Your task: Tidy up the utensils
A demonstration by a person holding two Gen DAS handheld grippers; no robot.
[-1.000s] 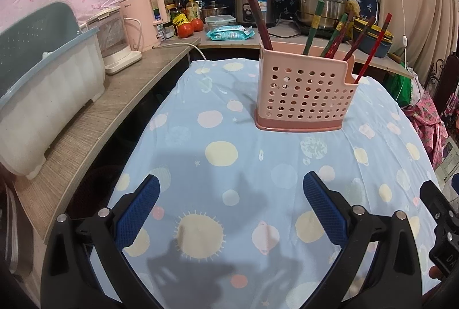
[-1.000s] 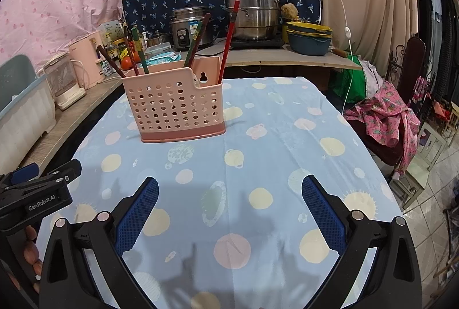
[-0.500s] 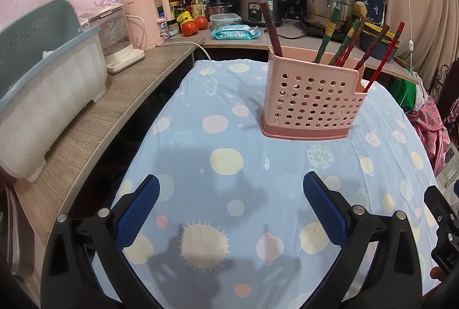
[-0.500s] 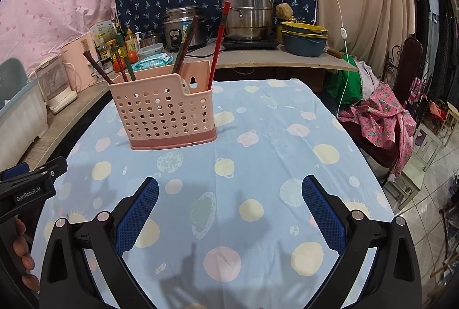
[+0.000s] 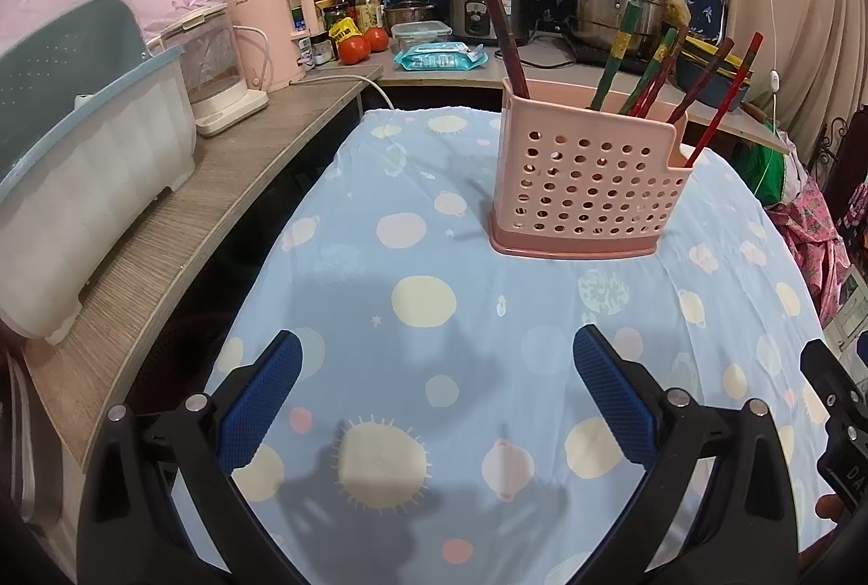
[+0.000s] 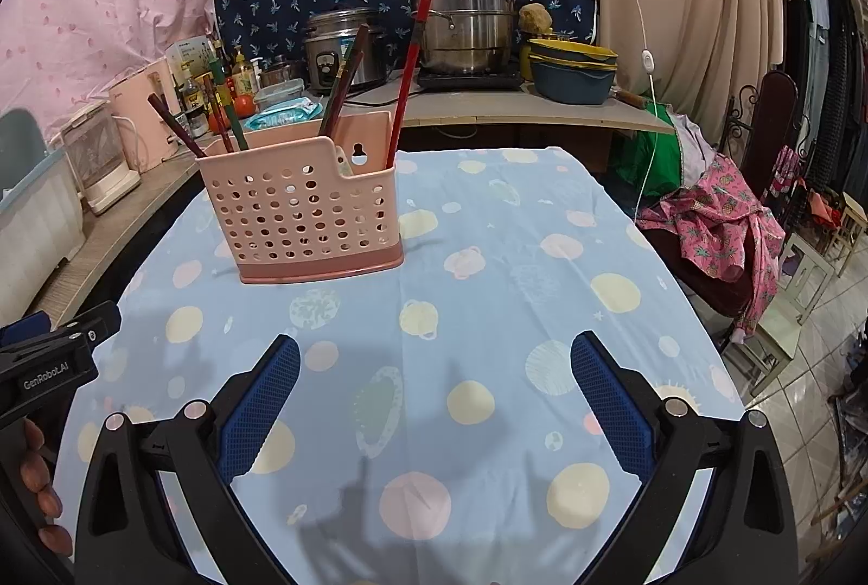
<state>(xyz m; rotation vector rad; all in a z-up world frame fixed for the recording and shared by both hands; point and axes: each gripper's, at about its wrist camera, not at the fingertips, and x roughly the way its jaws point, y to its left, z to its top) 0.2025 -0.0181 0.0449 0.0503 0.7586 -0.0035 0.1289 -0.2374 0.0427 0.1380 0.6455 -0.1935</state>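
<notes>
Since a second ago: both views show the pink holder nearer and lower in frame, sliding right in the left wrist view and left-to-centre in the right one. Both grippers have eased forward over the table; nothing on the cloth has shifted.

Left to right:

Left gripper [image 5: 436,357]: jaws spread wide, blue pads well apart, nothing between them. Hovers over the spotted tablecloth [image 5: 423,303], short of the holder.

Pink perforated holder [image 5: 588,183]: upright on the cloth, toward the far side of the table, ahead and to the right of the left gripper. Chopsticks [image 5: 616,61] stand inside, leaning. One dark stick sits at the left end, a green and red cluster in the middle, two red ones lean out of the lower notched section on the right. No loose utensils visible on the cloth.

Right gripper [image 6: 434,357]: also fully open and empty, holder [image 6: 301,210] ahead to its left.

Handling, as a judgement: chopsticks are light, stiff, thin and lacquered, so likely slippery and prone to pivot in the pads. Best hold is on the exposed upper shaft, well above the rim, pads square across it, one stick at a time. The holder looks like light plastic and may tip or skid if a stick drags against its wall; lift along the stick's lean.
</notes>
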